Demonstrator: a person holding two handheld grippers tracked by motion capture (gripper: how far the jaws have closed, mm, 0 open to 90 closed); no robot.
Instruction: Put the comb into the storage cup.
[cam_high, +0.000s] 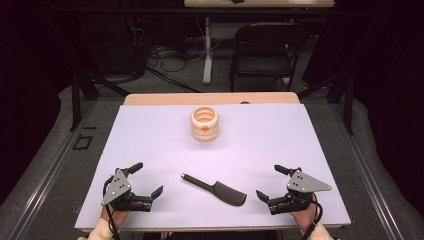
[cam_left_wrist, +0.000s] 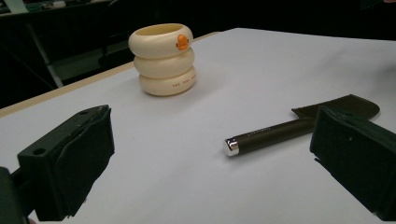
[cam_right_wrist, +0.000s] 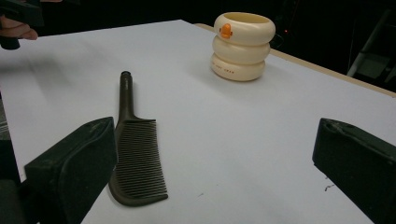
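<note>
left tongs (cam_high: 140, 180): released, jaws wide apart, nothing between them — resting low on the white-covered bench (cam_high: 280, 145) near its front-left corner.
dark brown plastic comb with a round handle (cam_high: 215, 190): flat on the bench, front-centre, between the two tongs and touching neither.
comb axis: long axis runs diagonally in the high view — handle end toward far-left, toothed head toward near-right. Silver cap (cam_left_wrist: 231, 146) on the handle end faces the left tongs.
cream three-ring stacked pot with an orange mark (cam_high: 204, 123): upright, open top, well behind the comb near the bench's far edge.
right tongs (cam_high: 272, 182): also released, jaws spread and empty, front-right of the bench, near the comb's head.
step, my read: pick up the comb, likely for the pot.
how: pinch the handle across its width — it's round and may roll, so close squarely, near mid-handle.
</note>
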